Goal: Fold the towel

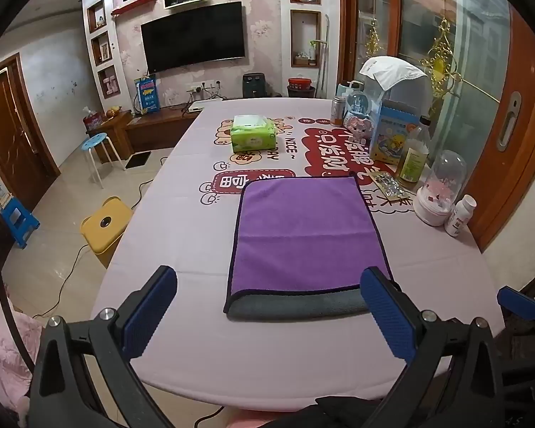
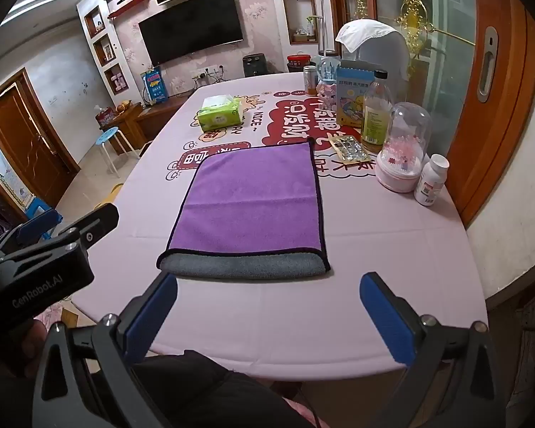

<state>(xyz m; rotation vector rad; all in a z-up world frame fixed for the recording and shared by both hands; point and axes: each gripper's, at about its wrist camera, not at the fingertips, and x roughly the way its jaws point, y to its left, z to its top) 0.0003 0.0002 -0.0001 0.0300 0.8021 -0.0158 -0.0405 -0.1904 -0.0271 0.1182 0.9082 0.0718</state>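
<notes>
The towel lay at mid-frame on the table, folded once by the look of it (grey underside showing along its near edge), so another fold seemed next, calling for a grasp on an edge. The left gripper was spread wide, holding nothing; the right gripper likewise, short of the cloth.
</notes>
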